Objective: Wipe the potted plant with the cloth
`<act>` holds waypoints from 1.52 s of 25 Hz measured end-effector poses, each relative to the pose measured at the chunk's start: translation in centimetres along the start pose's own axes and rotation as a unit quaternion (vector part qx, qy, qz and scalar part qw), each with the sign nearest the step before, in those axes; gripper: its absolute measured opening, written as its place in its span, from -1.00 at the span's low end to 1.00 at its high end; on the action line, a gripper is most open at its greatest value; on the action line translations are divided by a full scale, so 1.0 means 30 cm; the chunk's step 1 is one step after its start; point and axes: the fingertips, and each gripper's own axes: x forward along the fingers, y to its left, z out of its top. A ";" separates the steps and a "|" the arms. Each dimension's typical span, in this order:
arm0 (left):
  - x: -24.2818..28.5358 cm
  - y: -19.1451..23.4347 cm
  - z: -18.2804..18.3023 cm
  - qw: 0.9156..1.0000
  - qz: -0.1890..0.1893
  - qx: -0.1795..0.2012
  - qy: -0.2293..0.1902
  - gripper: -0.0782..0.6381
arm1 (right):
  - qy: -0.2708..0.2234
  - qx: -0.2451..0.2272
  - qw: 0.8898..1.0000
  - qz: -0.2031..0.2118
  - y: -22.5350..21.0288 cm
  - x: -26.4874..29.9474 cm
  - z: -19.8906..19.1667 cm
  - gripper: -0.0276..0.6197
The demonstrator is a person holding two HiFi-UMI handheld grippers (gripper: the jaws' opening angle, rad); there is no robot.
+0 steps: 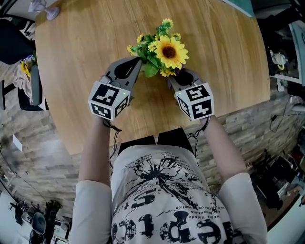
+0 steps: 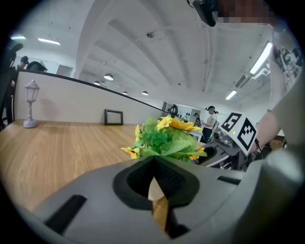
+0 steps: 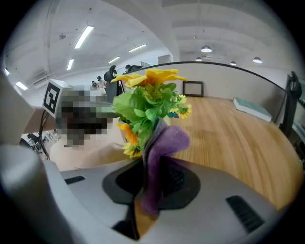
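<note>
On the round wooden table [image 1: 71,71] stands the potted plant [image 1: 161,48], a large sunflower over green leaves and small yellow blooms; its pot is hidden beneath them. My left gripper [image 1: 138,61] is shut, its tips against the foliage on the left side, and nothing shows between its jaws [image 2: 155,159]. My right gripper [image 1: 174,76] comes in from the lower right, partly under the flowers. In the right gripper view it [image 3: 150,159] is shut on a purple cloth [image 3: 164,143], which stands up out of the jaws and touches the plant's leaves [image 3: 143,107].
A small white lamp ornament [image 1: 45,9] stands at the table's far left edge. A dark picture frame [image 2: 113,116] and a teal book [image 3: 255,108] lie at the far side. The table's near edge [image 1: 143,138] runs just before the person's body.
</note>
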 end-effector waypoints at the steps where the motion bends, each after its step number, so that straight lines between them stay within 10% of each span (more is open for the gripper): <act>1: 0.000 0.000 -0.001 1.000 -0.001 0.000 0.000 -0.77 | 0.001 0.005 1.000 0.002 0.012 -0.001 -0.006 -0.68; 16: 0.005 -0.004 0.000 0.999 -0.034 0.006 -0.002 -0.77 | 0.016 0.049 0.996 0.073 0.200 0.041 0.014 -0.67; 38: 0.003 -0.001 -0.006 0.999 -0.034 -0.003 0.002 -0.77 | 0.057 -0.011 0.991 0.125 0.322 0.003 0.023 -0.68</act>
